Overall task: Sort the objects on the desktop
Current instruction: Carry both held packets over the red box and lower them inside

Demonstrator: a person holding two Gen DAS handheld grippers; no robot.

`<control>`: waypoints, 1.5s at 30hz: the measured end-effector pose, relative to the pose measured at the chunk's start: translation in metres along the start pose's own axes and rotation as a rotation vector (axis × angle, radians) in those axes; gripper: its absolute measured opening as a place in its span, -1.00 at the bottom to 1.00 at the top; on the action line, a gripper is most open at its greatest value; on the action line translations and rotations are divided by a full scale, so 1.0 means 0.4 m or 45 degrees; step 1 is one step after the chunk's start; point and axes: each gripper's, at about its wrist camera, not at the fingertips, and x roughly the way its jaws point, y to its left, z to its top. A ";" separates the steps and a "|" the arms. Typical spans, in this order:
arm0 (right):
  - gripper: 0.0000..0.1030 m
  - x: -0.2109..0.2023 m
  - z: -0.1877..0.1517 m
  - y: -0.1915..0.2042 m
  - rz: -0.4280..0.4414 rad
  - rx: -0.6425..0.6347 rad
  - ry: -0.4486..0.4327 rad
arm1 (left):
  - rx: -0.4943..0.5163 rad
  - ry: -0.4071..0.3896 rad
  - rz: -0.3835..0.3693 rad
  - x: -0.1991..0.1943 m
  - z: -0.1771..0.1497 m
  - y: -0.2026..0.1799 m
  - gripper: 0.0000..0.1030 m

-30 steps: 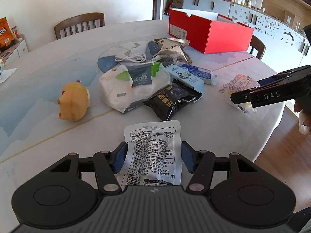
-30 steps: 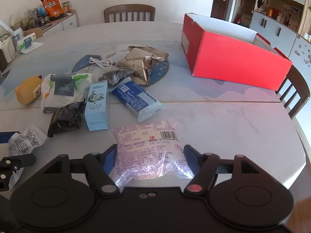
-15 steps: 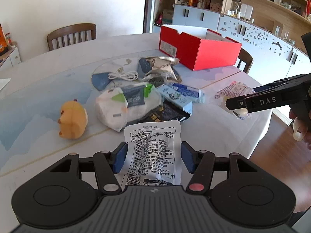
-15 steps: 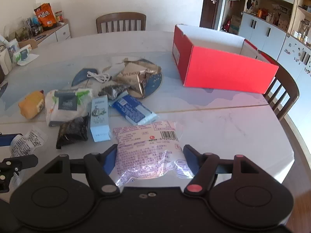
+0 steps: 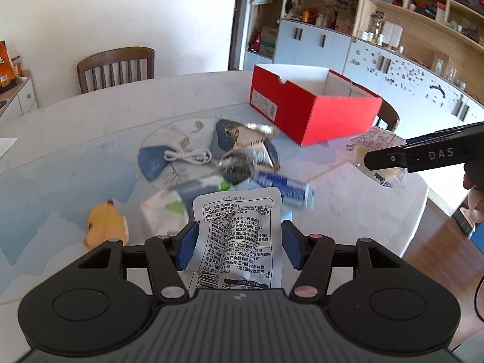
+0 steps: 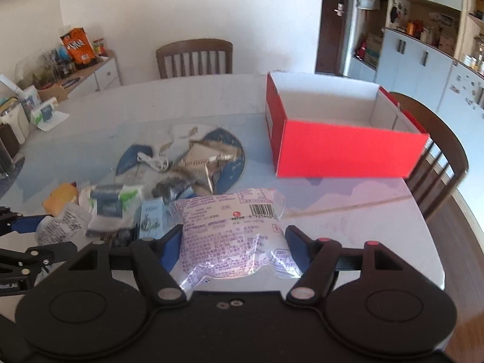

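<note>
light: bright daylight | blur: table clutter [image 5: 242, 163] smeared | edges: fisheye-bent | glare: sunlit floor

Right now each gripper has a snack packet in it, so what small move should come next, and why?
Probably carry both toward the open red box and hold them above it. The left gripper is clamped on the white printed packet, the right gripper on the purple packet, both seemingly clear of the table, and the box looks empty from here.
</note>
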 end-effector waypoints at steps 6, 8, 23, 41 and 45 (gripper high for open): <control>0.38 0.019 0.073 -0.073 0.086 -0.070 -0.011 | -0.078 -0.029 0.063 0.046 0.083 -0.039 0.13; 0.37 0.032 0.104 -0.100 0.121 -0.097 -0.011 | -0.097 -0.051 0.081 0.062 0.116 -0.056 0.13; 0.37 0.096 0.289 -0.304 0.264 -0.153 -0.050 | -0.095 -0.108 0.111 0.215 0.359 -0.220 0.13; 0.37 0.218 0.349 -0.496 0.178 -0.151 0.002 | 0.058 -0.059 0.058 0.456 0.555 -0.395 0.13; 0.37 0.252 0.367 -0.512 0.163 -0.167 0.011 | 0.065 -0.033 0.068 0.506 0.584 -0.396 0.13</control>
